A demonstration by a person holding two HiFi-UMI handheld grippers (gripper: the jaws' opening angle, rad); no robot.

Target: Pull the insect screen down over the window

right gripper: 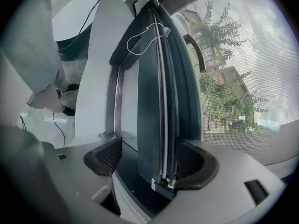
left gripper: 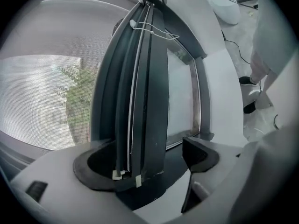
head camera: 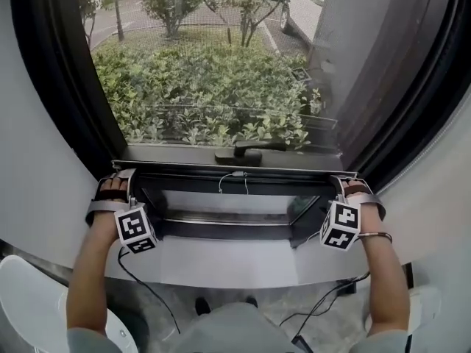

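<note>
The insect screen's mesh (head camera: 221, 72) covers the window, with shrubs showing through it. Its dark bottom bar (head camera: 235, 169) lies low, just above the sill frame. A white pull cord (head camera: 232, 176) hangs at the bar's middle. My left gripper (head camera: 118, 186) is at the bar's left end and my right gripper (head camera: 346, 188) at its right end. In the left gripper view the bar (left gripper: 140, 101) runs between the jaws of the left gripper (left gripper: 145, 164); it rests against the mesh-side pad, with a gap to the other. The right gripper (right gripper: 152, 164) straddles the bar (right gripper: 161, 101) the same way.
A black window handle (head camera: 246, 153) sits just beyond the bar. Below is a glazed lower frame (head camera: 228, 204) and a white sill (head camera: 235, 263). Cables (head camera: 147, 289) trail on the floor, and a white chair (head camera: 29, 300) stands at the lower left.
</note>
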